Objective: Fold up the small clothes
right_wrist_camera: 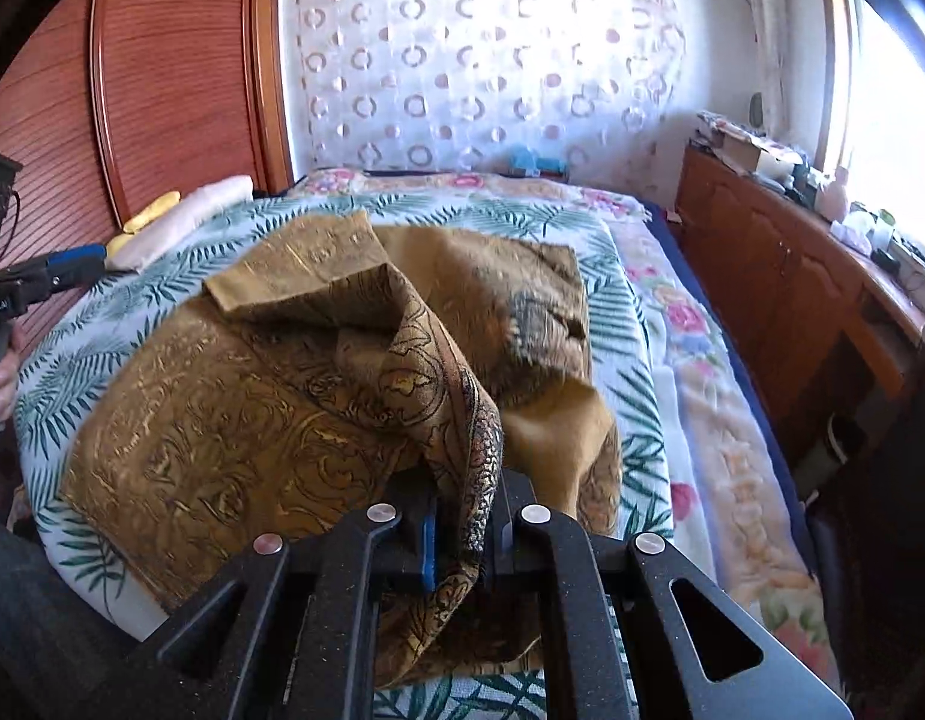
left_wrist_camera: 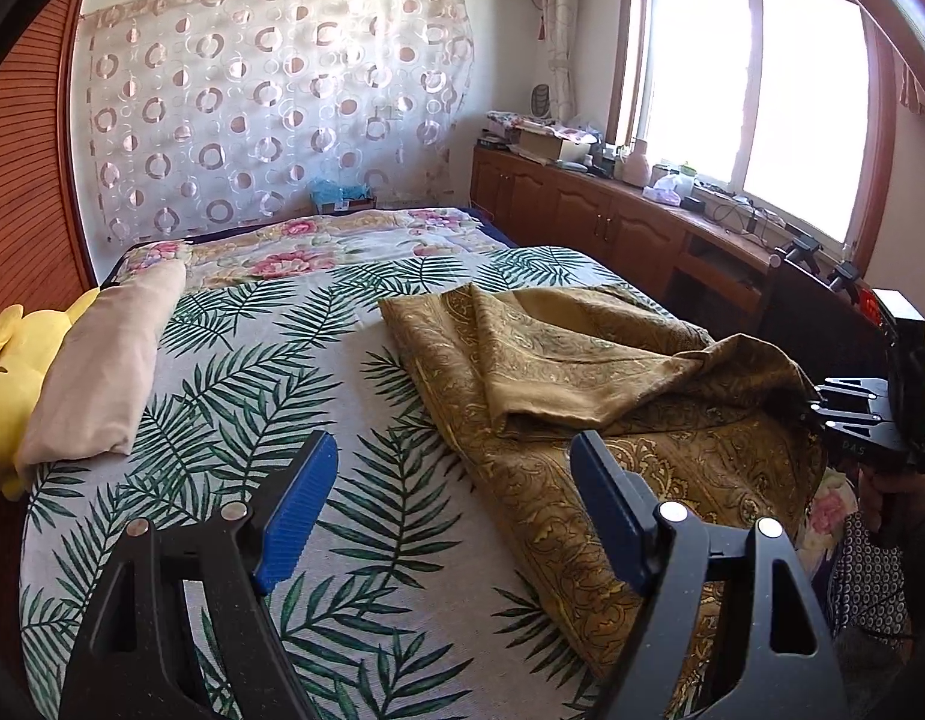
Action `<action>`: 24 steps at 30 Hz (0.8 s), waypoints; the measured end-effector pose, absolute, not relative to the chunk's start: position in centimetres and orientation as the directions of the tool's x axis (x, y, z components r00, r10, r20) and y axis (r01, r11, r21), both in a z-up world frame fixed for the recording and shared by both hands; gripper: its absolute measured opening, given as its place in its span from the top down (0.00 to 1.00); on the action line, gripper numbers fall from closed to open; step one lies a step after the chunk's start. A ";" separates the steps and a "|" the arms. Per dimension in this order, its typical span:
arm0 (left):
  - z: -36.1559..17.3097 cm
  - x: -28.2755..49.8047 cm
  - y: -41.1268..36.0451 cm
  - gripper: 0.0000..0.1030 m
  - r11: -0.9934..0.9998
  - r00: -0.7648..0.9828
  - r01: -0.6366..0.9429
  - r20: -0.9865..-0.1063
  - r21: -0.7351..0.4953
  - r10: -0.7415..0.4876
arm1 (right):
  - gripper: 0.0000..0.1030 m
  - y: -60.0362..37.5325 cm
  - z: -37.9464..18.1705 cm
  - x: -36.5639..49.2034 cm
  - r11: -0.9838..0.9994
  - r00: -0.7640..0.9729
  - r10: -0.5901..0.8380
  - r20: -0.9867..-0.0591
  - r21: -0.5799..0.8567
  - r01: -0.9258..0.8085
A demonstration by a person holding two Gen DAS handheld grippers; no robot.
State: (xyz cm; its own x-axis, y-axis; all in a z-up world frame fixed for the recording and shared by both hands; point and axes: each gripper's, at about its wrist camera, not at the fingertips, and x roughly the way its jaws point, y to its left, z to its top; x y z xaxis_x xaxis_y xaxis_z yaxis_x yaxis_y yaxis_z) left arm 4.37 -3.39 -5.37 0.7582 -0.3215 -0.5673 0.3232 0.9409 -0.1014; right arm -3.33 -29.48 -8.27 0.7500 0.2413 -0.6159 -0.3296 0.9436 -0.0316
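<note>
A gold-brown patterned cloth (left_wrist_camera: 612, 372) lies rumpled on the leaf-print bedspread (left_wrist_camera: 270, 360). My left gripper (left_wrist_camera: 450, 510) hangs open above the cloth's left edge, its blue pads wide apart with nothing between them. My right gripper (right_wrist_camera: 465, 534) is shut on a bunched edge of the same cloth (right_wrist_camera: 318, 396), lifting it into a ridge. The right gripper (left_wrist_camera: 822, 414) also shows at the right edge of the left wrist view, with the cloth pulled up to it. The left gripper (right_wrist_camera: 87, 261) appears at the far left of the right wrist view, with a hand below it.
A beige pillow (left_wrist_camera: 102, 372) and a yellow plush toy (left_wrist_camera: 12, 372) lie at the bed's left side. A wooden cabinet (left_wrist_camera: 612, 210) with clutter runs along the right under the window. A floral blanket (right_wrist_camera: 714, 396) covers the bed's right side.
</note>
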 end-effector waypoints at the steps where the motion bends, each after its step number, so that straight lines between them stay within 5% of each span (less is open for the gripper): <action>1: -5.4 4.3 -3.5 0.22 0.941 0.758 0.324 -0.568 -0.100 -0.322 | 0.91 -29.3 -8.3 -3.5 0.944 0.745 0.240 -0.622 -0.031 -0.329; 13: -5.6 4.4 -3.9 0.22 0.940 0.751 0.327 -0.576 -0.102 -0.324 | 0.55 -30.5 -2.4 -5.5 0.932 0.794 0.296 -0.531 -0.021 -0.362; 24: -6.0 4.1 -3.6 0.22 0.943 0.754 0.315 -0.575 -0.108 -0.317 | 0.53 -24.5 -2.4 -1.5 0.859 0.724 0.420 -0.547 -0.017 -0.512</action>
